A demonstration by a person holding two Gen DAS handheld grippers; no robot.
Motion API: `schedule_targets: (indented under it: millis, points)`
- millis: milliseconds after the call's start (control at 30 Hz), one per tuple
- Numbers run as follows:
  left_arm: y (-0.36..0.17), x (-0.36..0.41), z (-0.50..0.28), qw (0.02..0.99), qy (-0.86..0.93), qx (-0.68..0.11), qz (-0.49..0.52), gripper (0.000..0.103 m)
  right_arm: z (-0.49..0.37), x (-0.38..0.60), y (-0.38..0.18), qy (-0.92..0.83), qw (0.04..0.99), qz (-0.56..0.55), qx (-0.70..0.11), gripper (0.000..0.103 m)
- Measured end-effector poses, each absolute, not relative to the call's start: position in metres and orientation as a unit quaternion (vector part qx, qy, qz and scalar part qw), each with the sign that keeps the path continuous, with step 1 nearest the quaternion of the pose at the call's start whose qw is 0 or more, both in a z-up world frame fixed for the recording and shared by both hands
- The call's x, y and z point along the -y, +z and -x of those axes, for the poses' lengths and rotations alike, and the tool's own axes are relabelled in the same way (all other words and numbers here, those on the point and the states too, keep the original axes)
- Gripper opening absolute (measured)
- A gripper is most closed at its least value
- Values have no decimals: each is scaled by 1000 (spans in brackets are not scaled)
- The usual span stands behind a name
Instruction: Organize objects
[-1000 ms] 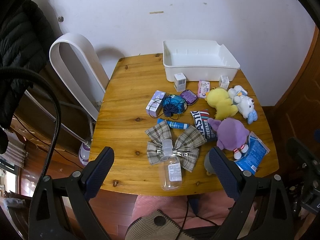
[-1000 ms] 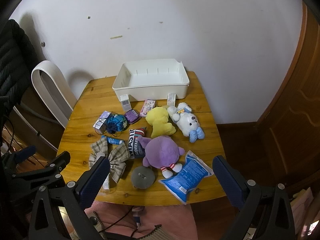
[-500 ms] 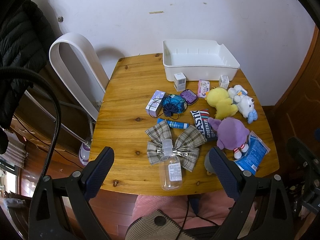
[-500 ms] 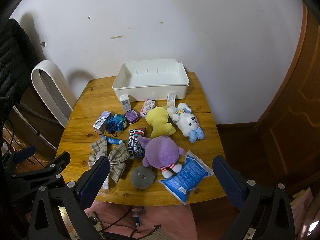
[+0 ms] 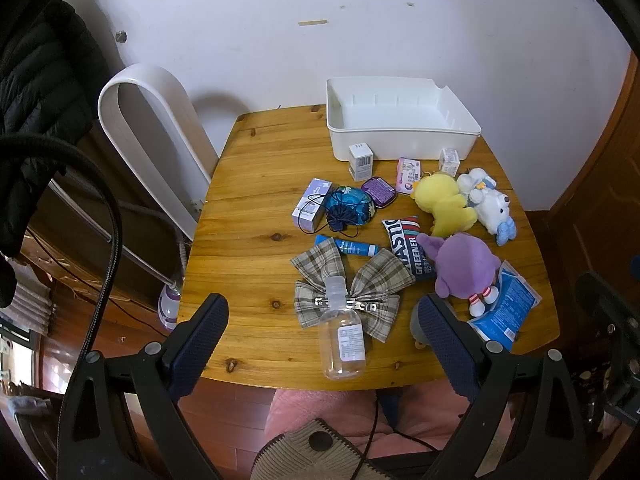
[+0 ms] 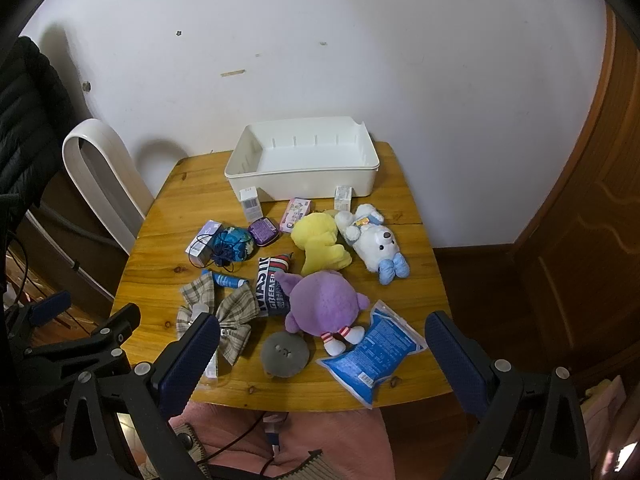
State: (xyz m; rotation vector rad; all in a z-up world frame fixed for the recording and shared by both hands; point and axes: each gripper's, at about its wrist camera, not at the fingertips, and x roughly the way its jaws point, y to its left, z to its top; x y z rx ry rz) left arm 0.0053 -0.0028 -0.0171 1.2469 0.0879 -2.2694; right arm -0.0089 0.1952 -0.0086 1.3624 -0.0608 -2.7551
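Observation:
An empty white bin stands at the back of the wooden table. In front of it lie a purple plush, a yellow plush, a white bear, a plaid bow, a clear bottle, a blue pouch, a grey round plush and small boxes. My left gripper and right gripper are open and empty, held above the table's near edge.
A white curved stand leans at the table's left. A black jacket hangs further left. A wooden door is on the right. The left gripper's frame shows in the right wrist view. A pink-clad lap is below.

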Motion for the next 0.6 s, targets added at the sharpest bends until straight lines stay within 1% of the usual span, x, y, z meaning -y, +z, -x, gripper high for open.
schedule_targets:
  millis: [433,467,600]
  points:
    - [-25,3,-4,286,-835,-42,-468,97,10,-189,-12,-894,35,-446,9,103]
    - [-27,4,-4,311,-827,-55,-466,97,10,-189,-13,-894,35,-446,6,103]
    - [-32,7,0,321,-820,-60,-470,97,11,-186,-19,-893,40,-448,-3,103]
